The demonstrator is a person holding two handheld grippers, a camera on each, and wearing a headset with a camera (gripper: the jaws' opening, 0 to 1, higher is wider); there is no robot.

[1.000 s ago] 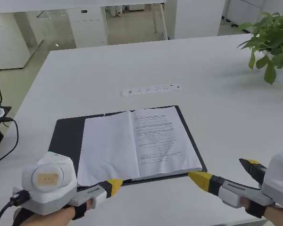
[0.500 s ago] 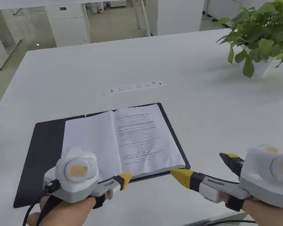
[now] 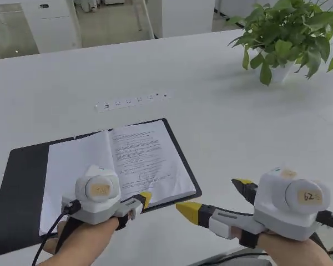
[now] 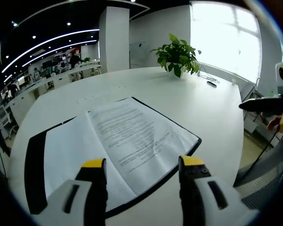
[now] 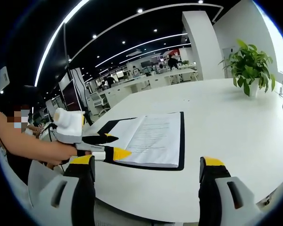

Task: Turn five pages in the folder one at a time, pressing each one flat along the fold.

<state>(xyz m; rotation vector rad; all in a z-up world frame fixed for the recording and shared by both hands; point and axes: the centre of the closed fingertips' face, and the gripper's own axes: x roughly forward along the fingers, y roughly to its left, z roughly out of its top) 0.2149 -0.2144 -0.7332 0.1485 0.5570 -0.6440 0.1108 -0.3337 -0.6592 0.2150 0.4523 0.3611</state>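
White counter (image 3: pixel 238 127), open folder (image 3: pixel 19 183): left gripper (image 4: pixel 142 165) and right gripper (image 5: pixel 147 162) hover at its near edge, jaws wide; pinching one printed page (image 3: pixel 147 160) seems wisest.

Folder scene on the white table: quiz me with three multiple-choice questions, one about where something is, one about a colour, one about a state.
1. In the head view, where is the potted plant relative to the folder?
A. Farther away and to the right
B. On the folder
C. Nearer and to the left

2. What colour is the folder's cover?
A. Red
B. Black
C. Green

3. How is the left gripper?
A. Shut on a page
B. Shut on the cover
C. Open, holding nothing

Answers:
1 A: the plant stands at the far right of the table, past the folder.
2 B: the bare strip of cover beside the pages is black.
3 C: its jaws stand apart, gripping nothing.
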